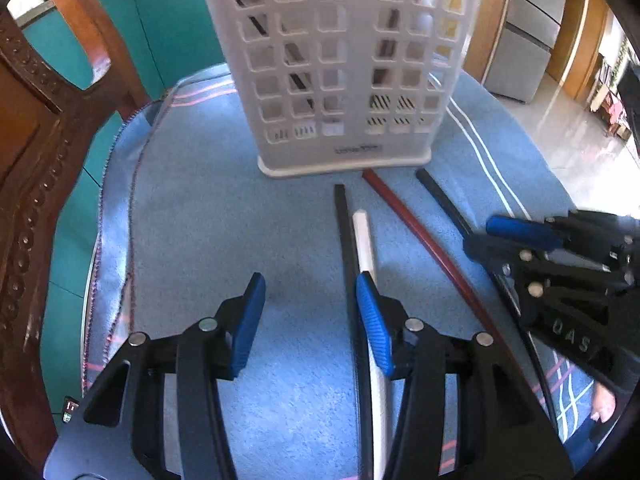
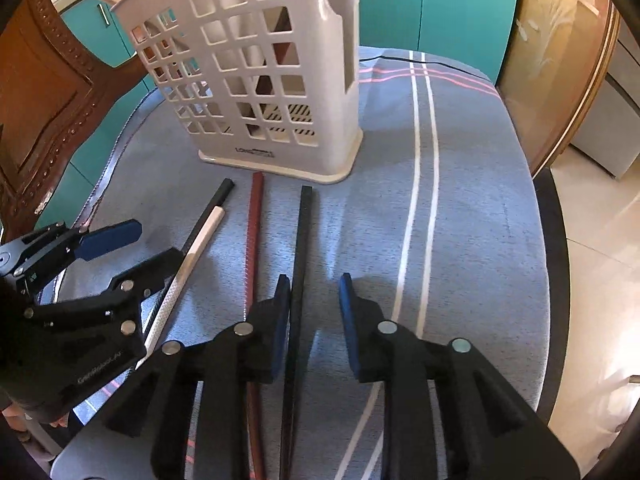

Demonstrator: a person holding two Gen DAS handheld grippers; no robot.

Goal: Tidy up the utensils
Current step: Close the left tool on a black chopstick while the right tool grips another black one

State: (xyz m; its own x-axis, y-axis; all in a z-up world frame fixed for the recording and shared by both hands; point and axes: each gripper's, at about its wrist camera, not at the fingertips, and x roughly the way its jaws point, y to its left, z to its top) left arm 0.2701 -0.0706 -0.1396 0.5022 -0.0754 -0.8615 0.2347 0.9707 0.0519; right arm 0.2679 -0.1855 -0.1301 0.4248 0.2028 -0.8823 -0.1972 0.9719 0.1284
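A white slotted utensil holder (image 1: 344, 60) (image 2: 260, 76) stands upright on the blue cloth (image 1: 240, 220), with dark sticks inside. Several chopsticks lie in front of it: a black one (image 1: 345, 232) (image 2: 208, 212), a white one (image 1: 365, 244) (image 2: 192, 256), a red one (image 1: 412, 224) (image 2: 253, 248) and another black one (image 1: 444, 200) (image 2: 301, 264). My left gripper (image 1: 310, 300) is open and empty, its right finger beside the white chopstick. My right gripper (image 2: 314, 304) (image 1: 480, 236) is open, jaws either side of the right black chopstick.
A carved brown wooden chair (image 1: 40, 128) (image 2: 40, 92) stands at the left table edge. Teal cabinets (image 2: 440, 8) are behind. The round table's dark rim (image 2: 556, 264) curves at the right, with tiled floor (image 1: 580, 148) beyond it.
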